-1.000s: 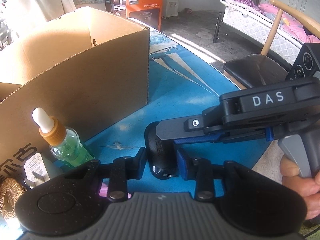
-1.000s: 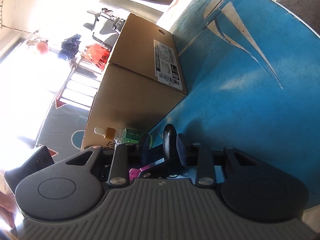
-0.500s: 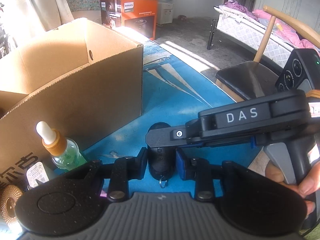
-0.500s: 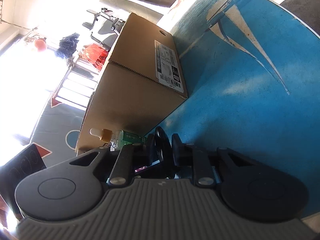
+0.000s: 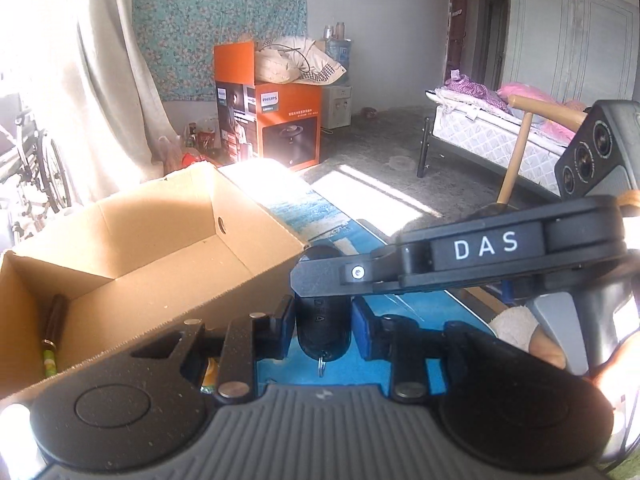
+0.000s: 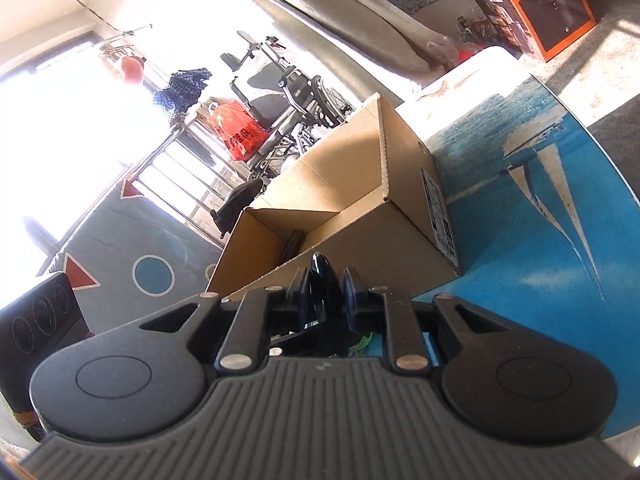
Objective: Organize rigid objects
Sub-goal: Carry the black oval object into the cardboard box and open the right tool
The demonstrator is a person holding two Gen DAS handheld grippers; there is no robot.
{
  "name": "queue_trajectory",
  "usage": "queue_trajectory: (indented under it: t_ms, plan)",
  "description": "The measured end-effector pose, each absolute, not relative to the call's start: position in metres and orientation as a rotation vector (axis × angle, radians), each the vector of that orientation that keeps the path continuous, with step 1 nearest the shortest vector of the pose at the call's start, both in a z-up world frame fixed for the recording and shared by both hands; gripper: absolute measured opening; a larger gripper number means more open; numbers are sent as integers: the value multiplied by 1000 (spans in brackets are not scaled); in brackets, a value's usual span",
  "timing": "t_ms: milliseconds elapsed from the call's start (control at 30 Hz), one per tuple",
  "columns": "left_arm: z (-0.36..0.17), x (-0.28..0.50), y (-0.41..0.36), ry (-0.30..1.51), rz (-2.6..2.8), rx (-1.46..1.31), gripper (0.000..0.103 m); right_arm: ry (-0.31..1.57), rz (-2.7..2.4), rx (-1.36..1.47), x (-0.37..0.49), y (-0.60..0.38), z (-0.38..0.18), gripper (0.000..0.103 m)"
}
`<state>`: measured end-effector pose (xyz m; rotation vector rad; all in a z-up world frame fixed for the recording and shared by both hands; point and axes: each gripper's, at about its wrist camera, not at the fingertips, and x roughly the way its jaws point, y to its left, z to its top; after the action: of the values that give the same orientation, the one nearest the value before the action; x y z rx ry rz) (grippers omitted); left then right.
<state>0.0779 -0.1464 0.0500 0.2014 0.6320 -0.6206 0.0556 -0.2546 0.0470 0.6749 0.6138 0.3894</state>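
A black key fob (image 5: 322, 326) with a small ring at its near end is held between both grippers, lifted above the blue table. My left gripper (image 5: 322, 314) has its blue pads on the fob's two sides. My right gripper (image 6: 324, 292) is shut on the same fob (image 6: 323, 280), crossing over it from the right in the left wrist view (image 5: 320, 280). The open cardboard box (image 5: 160, 240) stands just left of the fob, its rim at about the fob's height. A dark pen-like item (image 5: 54, 320) lies inside the box.
The blue table (image 6: 540, 220) with a sailboat print extends right of the box (image 6: 360, 208). An orange Philips carton (image 5: 276, 120), a bed (image 5: 500, 132), a wooden chair (image 5: 524, 140) and a wheelchair (image 6: 288, 92) stand around the table. A person's hand (image 5: 532, 340) holds the right gripper.
Both grippers have risen with the key fob from the tabletop to the height of the box rim. The dropper bottle and small items by the box have dropped out of sight.
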Motion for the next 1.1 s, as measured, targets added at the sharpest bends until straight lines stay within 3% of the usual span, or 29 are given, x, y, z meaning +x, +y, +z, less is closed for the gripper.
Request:
queue_trajectory:
  t_ms: [200,367,733,1100]
  plan:
    - [98,105,-99,565,-501,159,31,601,538,542,114,-211,110,16]
    - [104,154,-54,660,-408,76,31,719,639,472,190,-162,130,16]
    - [40,231,21,913,-289,1,30,1188,660,557,314,-85,42,15]
    - [33,233,34,942,-290,4,41,1409,679,534,346,-48,-17,15]
